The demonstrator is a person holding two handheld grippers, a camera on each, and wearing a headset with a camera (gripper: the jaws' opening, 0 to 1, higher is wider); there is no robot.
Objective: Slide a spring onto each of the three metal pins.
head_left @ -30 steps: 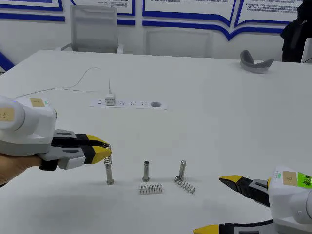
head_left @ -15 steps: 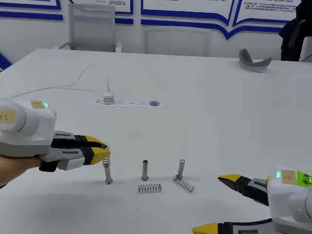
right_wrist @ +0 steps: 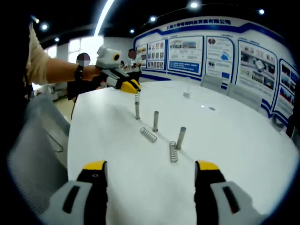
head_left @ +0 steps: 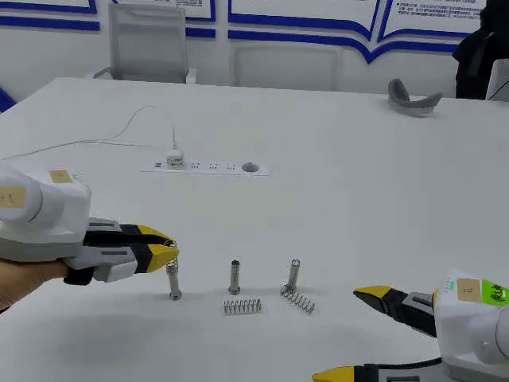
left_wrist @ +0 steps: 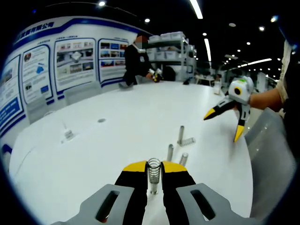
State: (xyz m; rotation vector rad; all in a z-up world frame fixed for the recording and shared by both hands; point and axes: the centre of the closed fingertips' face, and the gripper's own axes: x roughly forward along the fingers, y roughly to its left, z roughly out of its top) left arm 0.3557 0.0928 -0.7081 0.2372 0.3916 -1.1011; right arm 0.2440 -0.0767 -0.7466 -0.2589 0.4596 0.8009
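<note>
The right gripper (head_left: 335,334) gapes empty above the worktop (head_left: 342,151). Beyond it, one loose spring (head_left: 242,305) lies before the middle pin (head_left: 235,276), and another spring (head_left: 299,300) lies against the right pin (head_left: 293,274). The left gripper (head_left: 170,247) pinches a third spring (left_wrist: 153,169) upright at the left pin's (head_left: 174,282) top.

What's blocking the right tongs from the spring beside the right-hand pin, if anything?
Probably nothing, so yes: the right tongs are open, with bare table between them and the spring, though it lies close beside its pin.
</note>
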